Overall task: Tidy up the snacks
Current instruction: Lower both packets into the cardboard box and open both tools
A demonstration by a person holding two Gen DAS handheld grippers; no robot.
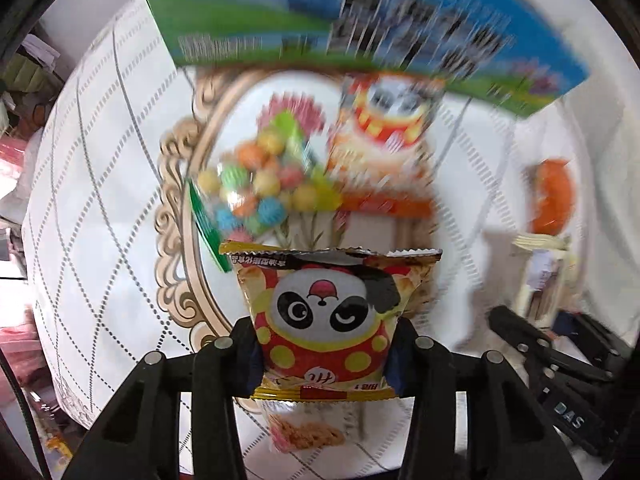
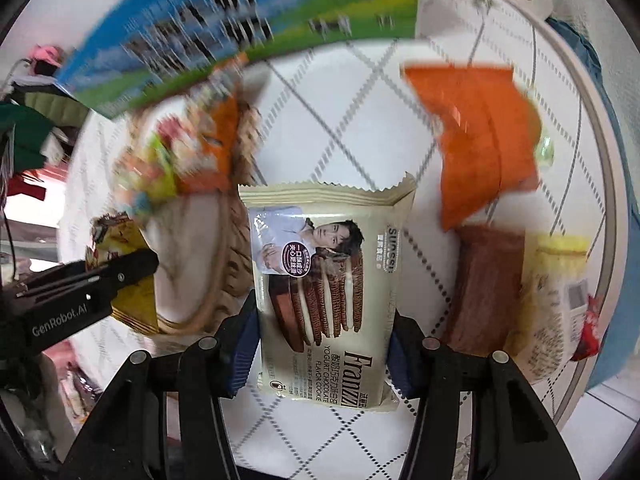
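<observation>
Two fisheye views over a round surface (image 2: 348,92) covered in a white cloth with a dotted grey diamond pattern. In the left wrist view, left hand-held gripper (image 1: 326,344) clenched on a small red-and-yellow foil snack packet with a cartoon panda face (image 1: 328,312), held upside down above the cloth, black fingers (image 1: 240,344) pressing in from both sides. Beyond it, an oval tray with an ornate beige scrolled rim (image 1: 180,216), holding a clear bag of multicoloured round candies (image 1: 260,184) and, just beside that, a second, blurred panda packet (image 1: 384,128). At the top, a blue-and-green printed cardboard box (image 1: 360,24), heavily blurred. In the right wrist view, right hand-held gripper (image 2: 324,344) grasping a cream-coloured packet of chocolate sandwich cookies printed with a man's portrait (image 2: 324,280), blue-padded fingers (image 2: 244,344) on either side. To its right on the cloth, a blurred orange packet (image 2: 480,136), a brown packet (image 2: 484,284) below it, and a pale yellow packet (image 2: 556,300) near the rim. Left gripper visible at the left edge with its snack over the tray.
</observation>
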